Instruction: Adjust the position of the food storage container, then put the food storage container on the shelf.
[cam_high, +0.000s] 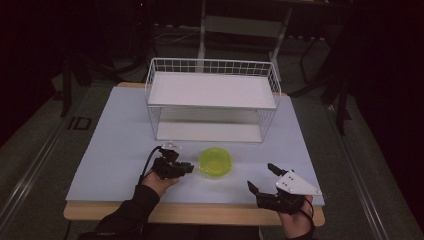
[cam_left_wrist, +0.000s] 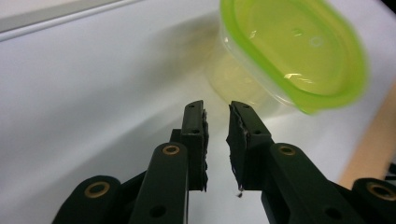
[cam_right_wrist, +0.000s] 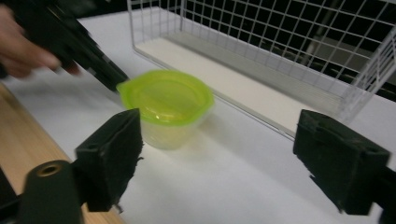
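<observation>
A clear round container with a lime-green lid (cam_high: 216, 162) stands on the white tabletop (cam_high: 115, 150) in front of the wire rack. My left gripper (cam_high: 189, 168) lies just left of it, pointing at its side. Its jaws (cam_left_wrist: 217, 106) stand a narrow gap apart with nothing between them, and the container (cam_left_wrist: 289, 51) is a little beyond the tips. My right gripper (cam_high: 260, 176) rests near the table's front edge, to the right of the container. It stands wide open (cam_right_wrist: 219, 126) and empty, with the container (cam_right_wrist: 166, 100) ahead and to its left.
A white wire rack (cam_high: 212, 100) with a flat upper shelf and an open lower bay stands at the back middle of the table. A wooden strip (cam_high: 200, 212) runs along the front edge. The left gripper's dark tip (cam_right_wrist: 112, 81) sits at the lid's rim in the right gripper view.
</observation>
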